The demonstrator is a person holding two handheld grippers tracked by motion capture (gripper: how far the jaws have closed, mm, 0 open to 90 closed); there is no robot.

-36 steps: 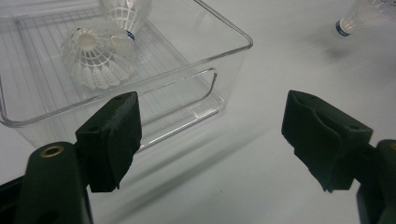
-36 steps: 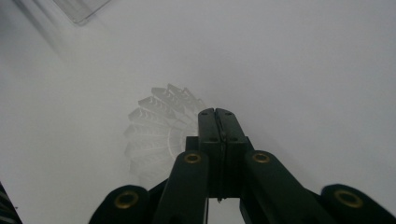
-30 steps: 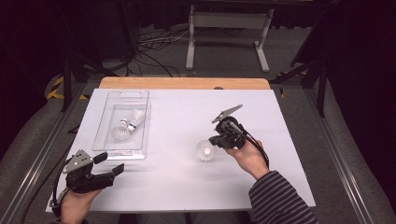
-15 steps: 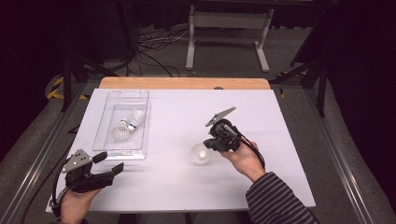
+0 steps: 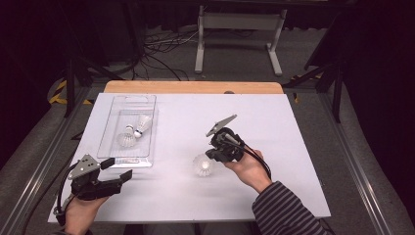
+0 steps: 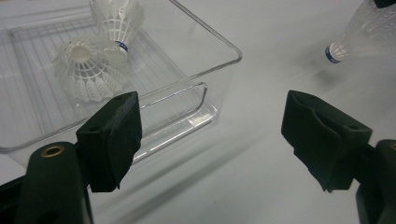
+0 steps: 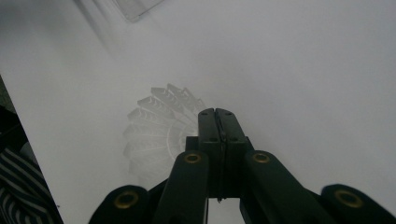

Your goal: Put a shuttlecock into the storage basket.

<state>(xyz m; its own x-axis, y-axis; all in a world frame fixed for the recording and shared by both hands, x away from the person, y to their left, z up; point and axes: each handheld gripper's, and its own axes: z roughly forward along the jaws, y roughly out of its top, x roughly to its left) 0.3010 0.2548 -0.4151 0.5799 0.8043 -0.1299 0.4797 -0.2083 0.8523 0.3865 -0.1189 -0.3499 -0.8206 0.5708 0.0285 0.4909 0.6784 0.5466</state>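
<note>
A white shuttlecock (image 5: 202, 165) hangs just above the white table top near its middle, and my right gripper (image 5: 210, 155) is shut on the rim of its skirt. In the right gripper view the jaws (image 7: 215, 114) are pressed together, with the shuttlecock (image 7: 154, 135) fanning out to their left. My left gripper (image 5: 120, 168) rests open near the front left, with nothing between its fingers. In the left gripper view, the left gripper (image 6: 210, 126) faces the near corner of a clear plastic tray (image 6: 233, 51). The held shuttlecock (image 6: 369, 32) is at that view's top right, cork down.
The clear tray (image 5: 127, 105) lies at the back left with two white shuttlecocks (image 5: 143, 123) (image 5: 126, 139) in it. The white sheet (image 5: 293, 127) covers the table; a wooden edge (image 5: 195, 87) runs along the far side. A metal stand (image 5: 240, 22) is on the floor beyond.
My right gripper has moved a little to the left with the shuttlecock still in its jaws. The left gripper has stayed where it was.
</note>
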